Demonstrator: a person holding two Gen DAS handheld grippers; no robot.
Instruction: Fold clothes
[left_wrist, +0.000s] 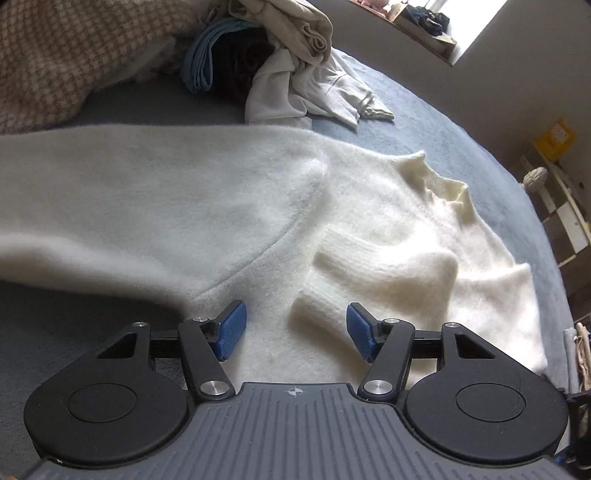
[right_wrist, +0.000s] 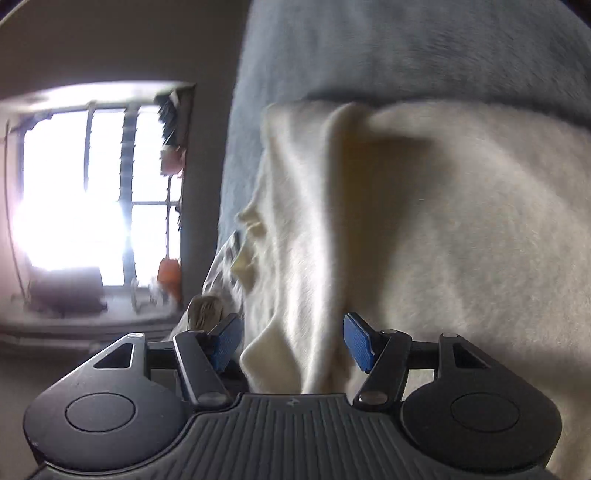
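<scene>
1. a fluffy cream sweater (left_wrist: 258, 206) lies spread on the blue-grey bed cover (left_wrist: 424, 110), collar toward the far side in the left wrist view; one sleeve is folded in across the body, its ribbed cuff (left_wrist: 325, 295) resting on the knit.
2. the left gripper (left_wrist: 295, 334) hangs just above the sweater with its blue pads spread; the cuff end sits in the gap between them, but neither pad presses on it, so nothing is pinched.
3. the right gripper (right_wrist: 293, 341) is spread too. a fold of the sweater (right_wrist: 406, 229) stands between its pads in the blurred right wrist view, and the pads do not appear to clamp it.
4. judged from this, the step in hand is the sleeve folding: one sleeve looks laid in, and both claws are free for a fresh hold.
5. the next move likely calls for the left claw to either pinch the cuff to square it or shift to the hem, while the right takes an edge on its side, so the body can be folded over evenly.
6. a heap of unfolded clothes (left_wrist: 295, 74) waits at the far side of the bed.
</scene>
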